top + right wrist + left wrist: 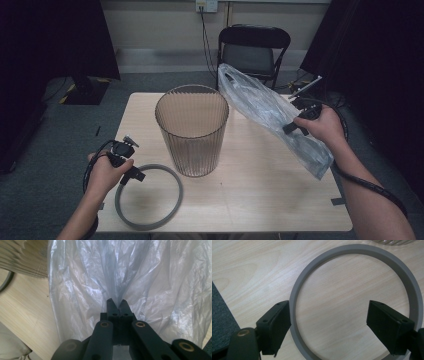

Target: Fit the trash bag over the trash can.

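1. Left hand (107,172): the forearm enters from the bottom left edge of the high view, with the hand closed around the left gripper (131,175) over the table's near left part, the tool aimed down and toward the table's middle.
2. Left gripper, own view (328,322): the two black jaws stand wide apart and grasp nothing. One jaw sits over the grey ring's (299,290) rim; the other sits near the opposite side of the rim.
3. Grey ring (148,196): lies flat on the wooden table (260,200) at its near left corner, just beside the base of the ribbed translucent bin (192,130).
4. Right hand (325,125): the forearm reaches in from the bottom right, with the hand raised over the table's right side and gripping the right gripper (295,126), from which a black cable (370,187) trails back along the arm.
5. Right gripper, own view (116,303): the jaws are pressed together on a fold of the clear plastic bag (150,282).
6. Clear plastic bag (270,112): held off the table, stretching diagonally from above the bin's far right rim down toward the right edge.
7. Ribbed bin: stands upright at the table's centre, mouth open.
8. Background: a black folding chair (255,47) stands beyond the table.
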The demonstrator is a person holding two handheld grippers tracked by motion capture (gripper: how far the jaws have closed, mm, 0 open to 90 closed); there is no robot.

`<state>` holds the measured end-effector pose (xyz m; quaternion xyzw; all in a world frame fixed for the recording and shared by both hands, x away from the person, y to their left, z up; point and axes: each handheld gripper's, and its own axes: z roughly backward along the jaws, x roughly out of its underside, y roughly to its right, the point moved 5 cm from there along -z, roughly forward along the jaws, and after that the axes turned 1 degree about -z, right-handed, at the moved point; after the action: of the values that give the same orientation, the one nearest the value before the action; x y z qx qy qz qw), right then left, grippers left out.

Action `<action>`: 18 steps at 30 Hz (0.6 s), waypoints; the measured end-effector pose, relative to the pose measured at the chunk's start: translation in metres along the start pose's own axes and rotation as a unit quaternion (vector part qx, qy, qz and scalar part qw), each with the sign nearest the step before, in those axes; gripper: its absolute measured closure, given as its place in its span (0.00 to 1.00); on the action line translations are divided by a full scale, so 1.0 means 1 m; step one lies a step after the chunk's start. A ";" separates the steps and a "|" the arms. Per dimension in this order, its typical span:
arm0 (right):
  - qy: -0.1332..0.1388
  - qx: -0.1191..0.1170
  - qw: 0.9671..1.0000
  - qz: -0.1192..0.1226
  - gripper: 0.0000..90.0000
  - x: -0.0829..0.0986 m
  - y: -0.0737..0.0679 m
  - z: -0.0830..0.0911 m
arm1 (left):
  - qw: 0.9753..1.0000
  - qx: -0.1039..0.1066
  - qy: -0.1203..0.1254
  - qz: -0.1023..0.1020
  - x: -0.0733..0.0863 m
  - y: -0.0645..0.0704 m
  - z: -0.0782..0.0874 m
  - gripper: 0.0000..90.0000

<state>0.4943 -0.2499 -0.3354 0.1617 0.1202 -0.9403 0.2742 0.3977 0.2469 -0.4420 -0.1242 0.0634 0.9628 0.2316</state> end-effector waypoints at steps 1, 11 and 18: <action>0.003 -0.001 1.000 0.001 1.00 -0.003 -0.001 0.002 | 1.000 0.001 0.000 0.000 0.000 0.000 0.000 0.21; 0.022 0.001 1.000 0.022 1.00 -0.025 -0.019 0.023 | 1.000 -0.002 0.002 -0.002 0.000 0.000 0.003 0.21; 0.027 0.002 0.999 0.029 1.00 -0.037 -0.028 0.036 | 1.000 0.000 0.004 -0.002 -0.001 0.001 0.003 0.21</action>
<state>0.4998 -0.2210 -0.2849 0.1907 0.1212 -0.9275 0.2977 0.3976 0.2457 -0.4390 -0.1278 0.0636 0.9619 0.2331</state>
